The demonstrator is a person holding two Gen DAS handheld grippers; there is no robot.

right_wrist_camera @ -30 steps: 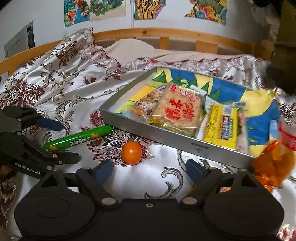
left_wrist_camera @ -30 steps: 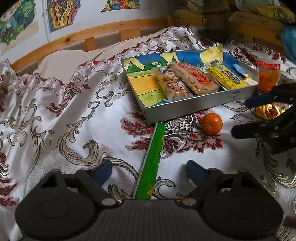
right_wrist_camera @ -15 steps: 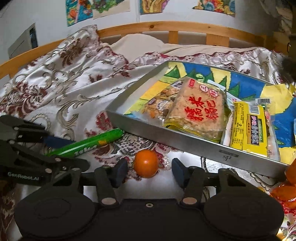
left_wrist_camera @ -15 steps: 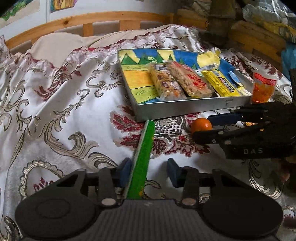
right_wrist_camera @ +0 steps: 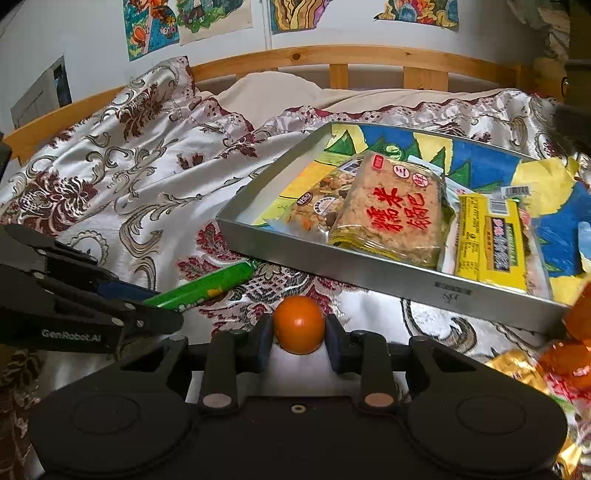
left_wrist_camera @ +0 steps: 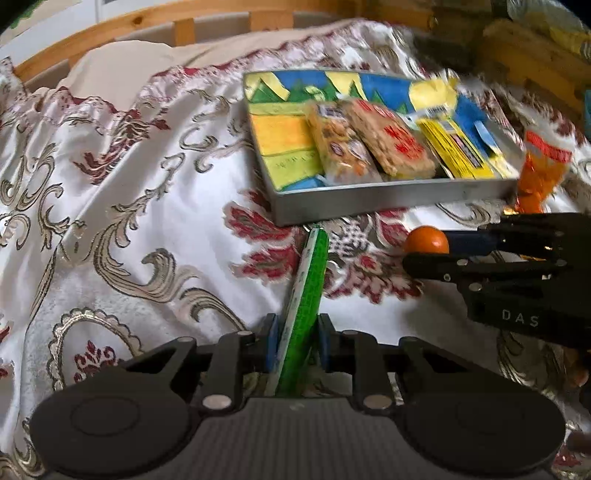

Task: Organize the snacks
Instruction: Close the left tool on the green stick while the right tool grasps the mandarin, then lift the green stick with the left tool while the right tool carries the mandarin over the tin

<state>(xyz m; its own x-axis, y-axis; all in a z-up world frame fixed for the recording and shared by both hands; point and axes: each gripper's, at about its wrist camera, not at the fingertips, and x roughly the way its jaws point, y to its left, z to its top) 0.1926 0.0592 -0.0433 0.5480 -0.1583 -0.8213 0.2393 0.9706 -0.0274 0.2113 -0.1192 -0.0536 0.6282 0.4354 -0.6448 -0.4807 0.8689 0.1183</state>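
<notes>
Both tongs have just been closing — left gripper (left_wrist_camera: pixel 296 341) clamps the green stick (left_wrist_camera: pixel 306 295), right gripper (right_wrist_camera: pixel 298 341) the orange (right_wrist_camera: pixel 298 325), on the bedspread (left_wrist_camera: pixel 147 206) beside the tray (right_wrist_camera: pixel 369 275) — lift straight, clear the rim.

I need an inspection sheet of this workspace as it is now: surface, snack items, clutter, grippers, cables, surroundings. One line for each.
Surface: patterned bedspread, wrinkled.
Job's things: metal tray holds three wrapped snacks, among them a rice cracker pack and a yellow pack; green stick pack, small orange fruit and orange bags lie outside it.
Clutter: nothing seen.
Grippers: left gripper has just closed and is shut on the green stick pack; right gripper has just been closing, pads against the fruit.
Cables: nothing seen.
Surroundings: wooden bed rail, drawings on the wall.
</notes>
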